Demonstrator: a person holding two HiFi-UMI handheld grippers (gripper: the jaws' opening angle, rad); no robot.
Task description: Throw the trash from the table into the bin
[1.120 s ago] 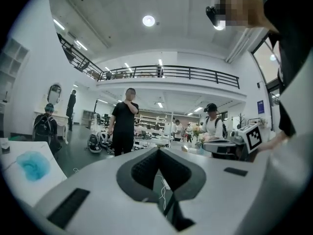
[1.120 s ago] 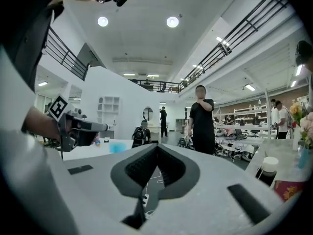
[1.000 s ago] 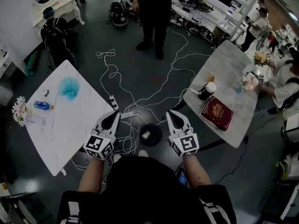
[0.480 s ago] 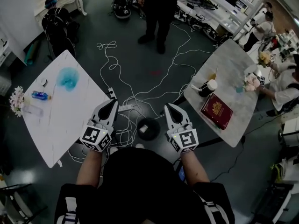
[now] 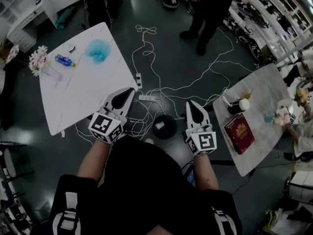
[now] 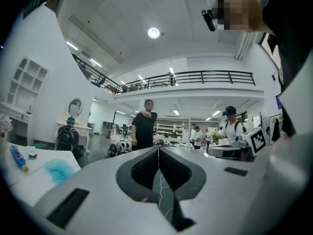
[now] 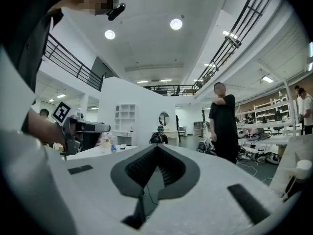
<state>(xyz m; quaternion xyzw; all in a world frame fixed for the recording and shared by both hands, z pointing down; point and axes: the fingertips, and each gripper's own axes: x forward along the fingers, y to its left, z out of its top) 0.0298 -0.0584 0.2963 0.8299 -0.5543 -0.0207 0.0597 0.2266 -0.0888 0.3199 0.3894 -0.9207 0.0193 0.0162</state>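
Note:
The white table (image 5: 83, 94) at upper left carries a crumpled blue wad (image 5: 98, 50), a small blue-labelled bottle (image 5: 64, 60) and a tiny dark-rimmed object (image 5: 72, 48). A black round bin (image 5: 165, 127) stands on the floor between my hands, with a pale scrap inside. My left gripper (image 5: 129, 92) is shut and empty and points past the white table's near corner. My right gripper (image 5: 191, 105) is shut and empty, just right of the bin. In the left gripper view the jaws (image 6: 158, 149) meet, and the blue wad (image 6: 58, 169) and bottle (image 6: 18, 158) lie at lower left.
A marble table (image 5: 254, 155) at right holds a cup (image 5: 239, 105), a red book (image 5: 239, 133) and flowers. White cables (image 5: 161, 89) and a power strip (image 5: 145, 97) lie on the dark floor. A person in black (image 5: 210, 9) stands beyond. A flower vase (image 5: 41, 62) stands on the white table.
The head view has swung left: the white table has shifted up and toward the centre, the marble table down and right. Both grippers stayed shut and moved slightly with the turn.

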